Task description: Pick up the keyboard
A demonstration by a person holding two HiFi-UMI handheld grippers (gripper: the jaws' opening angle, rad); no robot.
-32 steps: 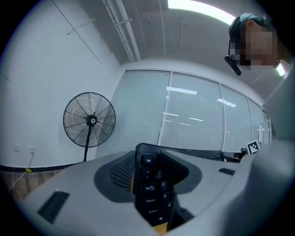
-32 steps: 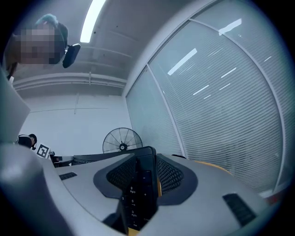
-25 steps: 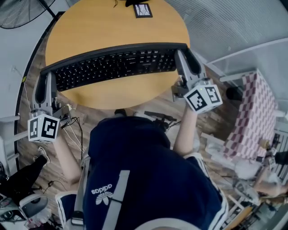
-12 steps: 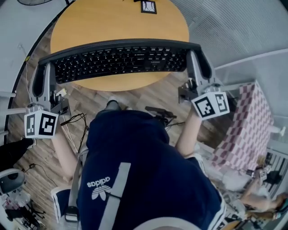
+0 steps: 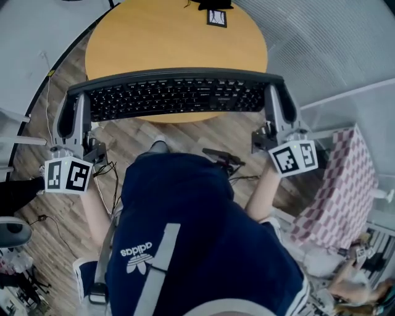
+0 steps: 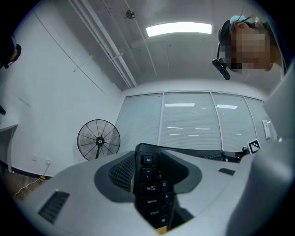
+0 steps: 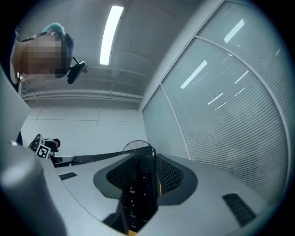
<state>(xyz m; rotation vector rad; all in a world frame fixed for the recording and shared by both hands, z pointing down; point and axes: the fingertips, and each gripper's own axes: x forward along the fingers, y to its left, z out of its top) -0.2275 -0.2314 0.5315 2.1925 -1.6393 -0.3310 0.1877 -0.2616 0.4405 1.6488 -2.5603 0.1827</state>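
Observation:
A long black keyboard hangs in the air above the near edge of the round wooden table, keys tilted toward me. My left gripper is shut on its left end, where the Esc column shows between the jaws. The right gripper is shut on the right end, and the number-pad keys sit between its jaws. Both grippers point up and away from my body.
A small square marker card lies at the table's far side. A standing fan is by the wall. A checkered cloth lies at the right, and cables trail on the wooden floor.
Both grippers have raised the keyboard and drawn it toward me; it now overhangs the table's near edge, and its ends look more level.

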